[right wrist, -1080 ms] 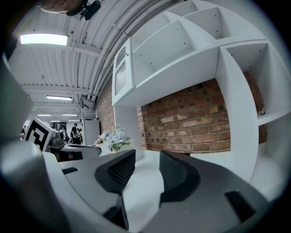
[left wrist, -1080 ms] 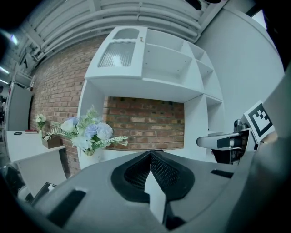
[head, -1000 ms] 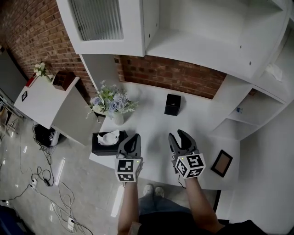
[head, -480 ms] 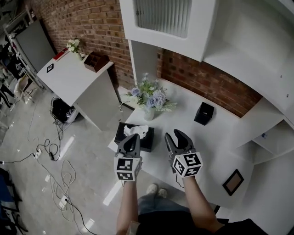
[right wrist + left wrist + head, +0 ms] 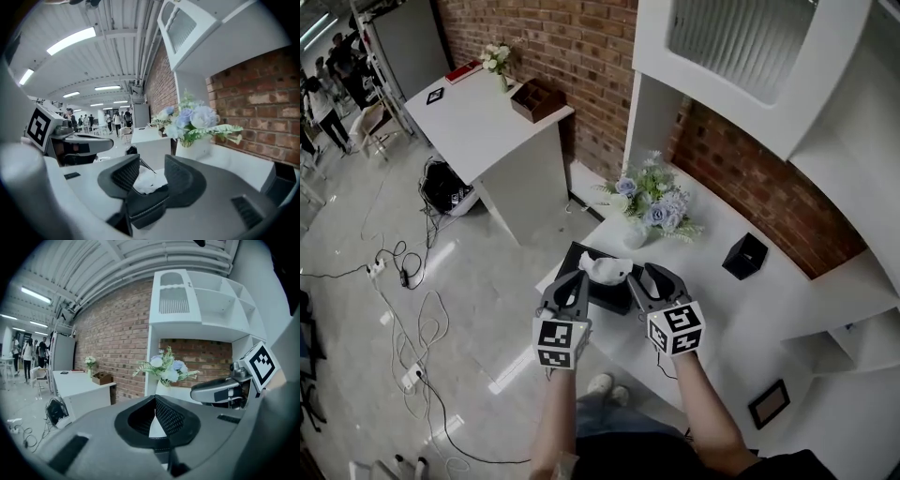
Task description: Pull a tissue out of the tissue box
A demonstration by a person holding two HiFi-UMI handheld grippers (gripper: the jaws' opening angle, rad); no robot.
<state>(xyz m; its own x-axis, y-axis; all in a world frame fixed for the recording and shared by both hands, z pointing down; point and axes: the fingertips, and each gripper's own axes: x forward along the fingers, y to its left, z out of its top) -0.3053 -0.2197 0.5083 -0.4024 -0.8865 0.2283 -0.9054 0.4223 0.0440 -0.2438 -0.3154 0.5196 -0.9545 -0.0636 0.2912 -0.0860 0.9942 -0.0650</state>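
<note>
Tissue points up from tissue box before right gripper, jaws spread; left gripper has jaws pressed together.

Bright, even light from ceiling strips; both gripper views curve strongly and darken at their edges.

Partly hidden behind left gripper and right gripper: box; cut by top edge: cabinet; too small to tell: far people.
</note>
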